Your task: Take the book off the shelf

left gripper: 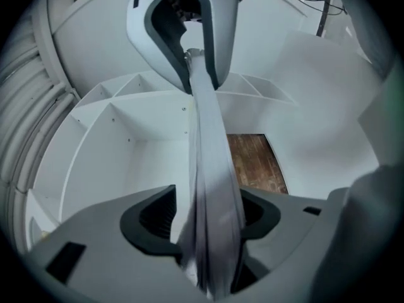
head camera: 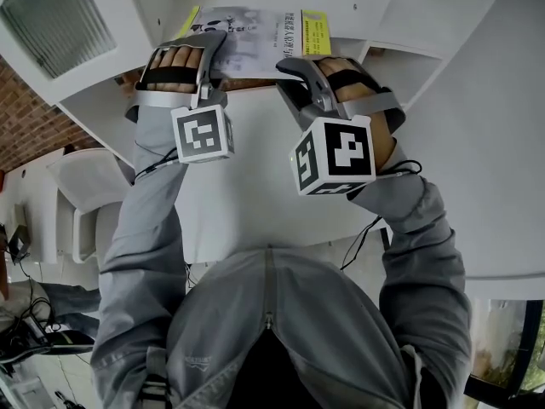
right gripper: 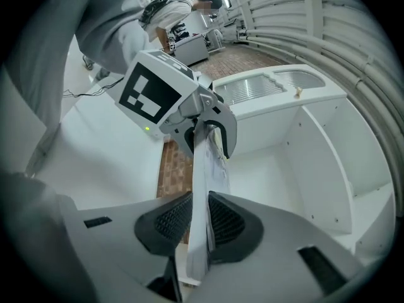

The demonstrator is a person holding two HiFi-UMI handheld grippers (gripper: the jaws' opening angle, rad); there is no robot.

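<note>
A thin book (head camera: 255, 41) with a grey-and-white cover and a yellow strip at its right is held flat over the white shelf (head camera: 102, 100). My right gripper (head camera: 294, 66) is shut on the book's right part; its ribbed pads (right gripper: 173, 223) press both faces of the book (right gripper: 202, 188). My left gripper (head camera: 209, 45) reaches over the book's left part. The book (left gripper: 208, 169) runs edge-on between the jaws of the left gripper (left gripper: 205, 213), which stand wide with a gap at the pads (left gripper: 151, 216). Each gripper shows in the other's view, on the book's far end.
The shelf's empty white compartments (left gripper: 126, 125) lie below the book, with a patch of wood floor (left gripper: 252, 163) beyond. A slatted vent panel (head camera: 51, 15) is at the upper left. A white chair (head camera: 85, 194) stands on the left, and desks with equipment (right gripper: 189, 43) are far off.
</note>
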